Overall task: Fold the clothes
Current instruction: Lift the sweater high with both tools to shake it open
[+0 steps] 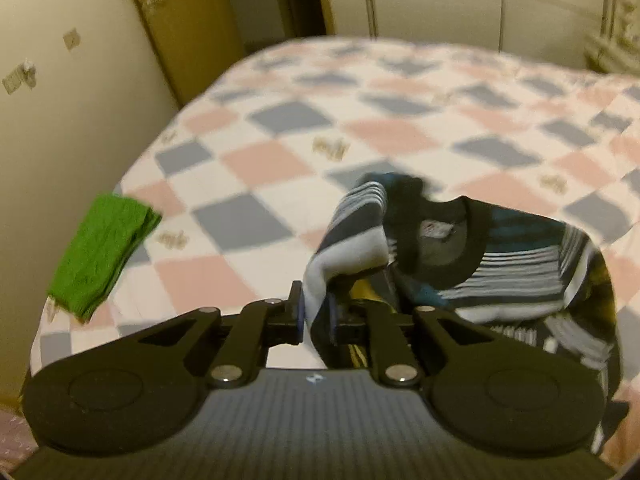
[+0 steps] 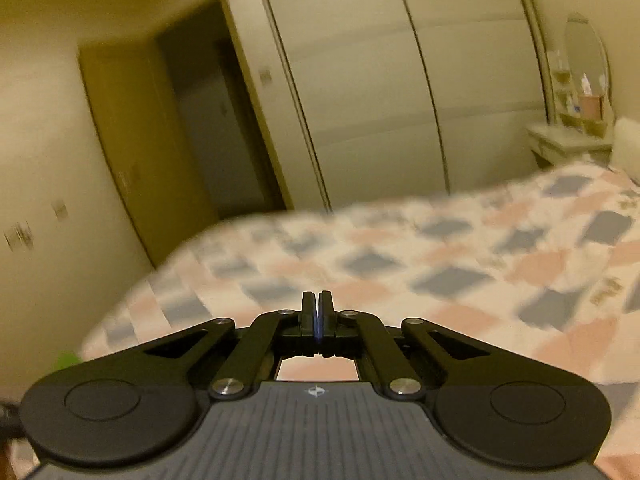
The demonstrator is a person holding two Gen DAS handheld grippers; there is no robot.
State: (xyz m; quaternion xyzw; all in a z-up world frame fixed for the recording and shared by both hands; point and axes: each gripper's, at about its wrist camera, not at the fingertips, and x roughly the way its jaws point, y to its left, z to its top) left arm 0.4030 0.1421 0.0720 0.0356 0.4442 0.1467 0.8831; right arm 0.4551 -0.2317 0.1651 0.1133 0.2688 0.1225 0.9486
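A striped shirt point(image 1: 512, 264) in black, white and teal, with a black collar, lies bunched on the bed point(image 1: 280, 168) at the right of the left wrist view. My left gripper point(image 1: 316, 312) is shut on a striped fold of that shirt, which rises between its pads. A folded green cloth point(image 1: 100, 248) rests at the bed's left edge. In the right wrist view my right gripper point(image 2: 317, 312) is shut with its fingers pressed together and nothing between them, raised above the checked bed cover point(image 2: 400, 264). The shirt is out of that view.
The bed cover has pink, blue and white squares. A wall point(image 1: 60, 120) and a wooden door frame point(image 1: 168, 40) stand to the left. White wardrobe doors point(image 2: 400, 100) lie beyond the bed, and a dressing table with a mirror point(image 2: 580, 120) is at the far right.
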